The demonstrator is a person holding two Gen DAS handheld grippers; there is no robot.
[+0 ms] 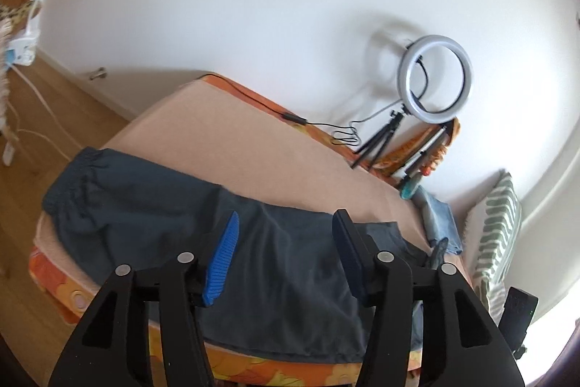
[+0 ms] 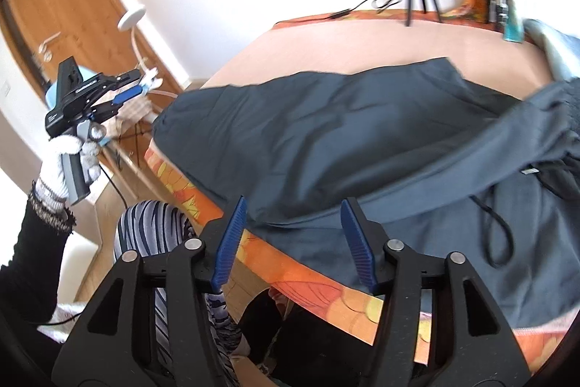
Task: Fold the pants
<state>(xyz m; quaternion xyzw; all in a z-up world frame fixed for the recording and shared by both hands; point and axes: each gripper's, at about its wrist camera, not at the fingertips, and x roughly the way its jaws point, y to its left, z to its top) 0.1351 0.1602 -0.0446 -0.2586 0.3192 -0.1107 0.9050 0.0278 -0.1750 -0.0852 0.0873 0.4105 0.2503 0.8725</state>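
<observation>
Dark blue-grey pants (image 1: 174,227) lie along the near edge of a bed with a peach sheet (image 1: 224,133), a gathered elastic end (image 1: 83,169) at the left. In the right wrist view the pants (image 2: 326,140) lie partly folded over themselves, with a gathered waistband (image 2: 558,104) and a black drawstring (image 2: 496,227) at the right. My left gripper (image 1: 286,216) is open above the cloth with nothing between its blue pads. My right gripper (image 2: 293,202) is open over the pants' near edge, also empty. In that view a white-gloved hand (image 2: 69,151) holds the left gripper (image 2: 139,82) up, left of the bed.
A ring light on a tripod (image 1: 435,78) and its cable (image 1: 340,133) stand at the bed's far side by the wall. A green-striped pillow (image 1: 496,234) and light blue cloth (image 1: 438,216) lie at the right. The person's striped trouser leg (image 2: 159,227) touches the orange mattress edge (image 2: 315,281).
</observation>
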